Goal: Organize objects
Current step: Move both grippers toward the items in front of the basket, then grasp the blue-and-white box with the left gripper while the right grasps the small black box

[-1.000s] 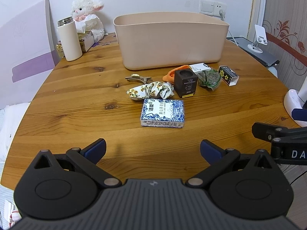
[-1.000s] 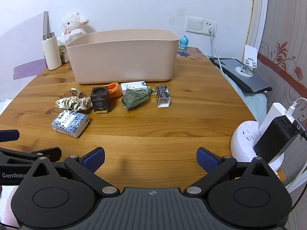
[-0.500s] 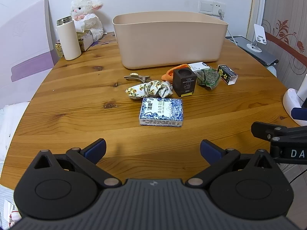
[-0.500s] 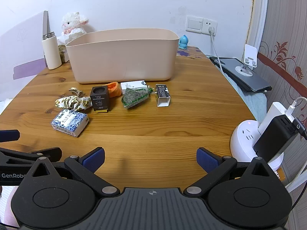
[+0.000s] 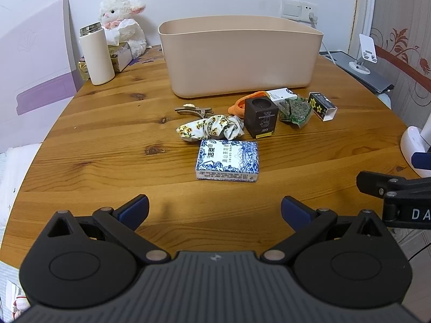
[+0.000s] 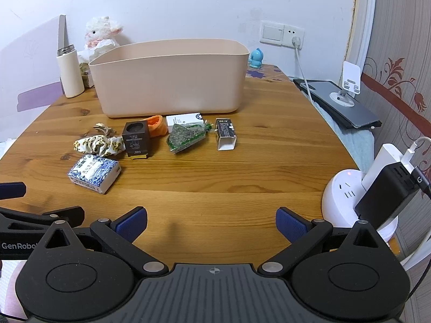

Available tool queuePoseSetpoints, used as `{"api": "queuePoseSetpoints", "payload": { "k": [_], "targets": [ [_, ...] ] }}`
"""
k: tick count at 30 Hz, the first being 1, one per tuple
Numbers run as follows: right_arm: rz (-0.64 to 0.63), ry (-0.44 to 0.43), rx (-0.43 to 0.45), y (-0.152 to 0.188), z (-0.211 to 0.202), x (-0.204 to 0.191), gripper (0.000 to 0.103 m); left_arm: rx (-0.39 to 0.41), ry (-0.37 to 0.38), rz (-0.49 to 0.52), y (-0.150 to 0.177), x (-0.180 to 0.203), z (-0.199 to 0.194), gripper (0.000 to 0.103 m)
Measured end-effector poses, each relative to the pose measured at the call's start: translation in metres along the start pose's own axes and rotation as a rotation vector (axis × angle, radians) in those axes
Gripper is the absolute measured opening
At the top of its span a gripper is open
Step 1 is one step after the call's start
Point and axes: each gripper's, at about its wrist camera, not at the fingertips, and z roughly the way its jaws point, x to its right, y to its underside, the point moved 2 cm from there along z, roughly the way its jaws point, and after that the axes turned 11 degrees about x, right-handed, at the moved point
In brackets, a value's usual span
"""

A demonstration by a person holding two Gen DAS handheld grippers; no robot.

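Note:
A beige bin [image 5: 239, 56] [image 6: 169, 78] stands at the back of the round wooden table [image 5: 107, 134]. In front of it lie a blue-white tissue pack [image 5: 227, 159] [image 6: 93, 172], a floral cloth [image 5: 210, 130] [image 6: 99, 145], a dark brown box [image 5: 260, 117] [image 6: 136, 139], an orange item [image 5: 238, 105] [image 6: 155, 123], a white box [image 5: 281, 94] [image 6: 184, 121], a green packet [image 5: 295, 110] [image 6: 186, 137], a small black box [image 5: 322, 106] [image 6: 225, 134] and keys [image 5: 192, 109]. My left gripper [image 5: 214, 211] is open and empty just short of the tissue pack. My right gripper [image 6: 211, 222] is open and empty near the table's front edge.
A white bottle [image 5: 97, 53] and a plush lamb [image 5: 121, 24] stand at the back left. A white socket hub with black charger [image 6: 377, 196] sits at the right edge. A phone stand on a dark slab [image 6: 347, 91] lies beyond the table's right side.
My left gripper has drifted slightly forward and right toward the tissue pack. The right gripper has hardly moved. Both stay open.

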Motion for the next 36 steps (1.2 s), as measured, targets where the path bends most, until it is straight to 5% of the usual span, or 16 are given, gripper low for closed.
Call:
{"api": "queuePoseSetpoints", "payload": {
  "k": [15, 29, 33, 36],
  "targets": [
    [-0.025, 0.019, -0.007, -0.008, 0.034, 0.014, 0.103, -0.044, 0.023, -0.046, -0.004, 0.007, 0.042, 0.103],
    [-0.148, 0.024, 0.005, -0.019, 0.109, 0.012, 0.103, -0.036, -0.012, -0.061, -0.016, -0.009, 0.085, 0.103],
    [-0.169, 0.014, 0.042, -0.025, 0.127, 0.009, 0.100, -0.038, 0.001, -0.053, -0.019, -0.015, 0.090, 0.103],
    [-0.160, 0.004, 0.068, -0.032, 0.139, 0.010, 0.089, -0.038, 0.012, -0.043, -0.020, -0.017, 0.090, 0.098]
  ]
}}
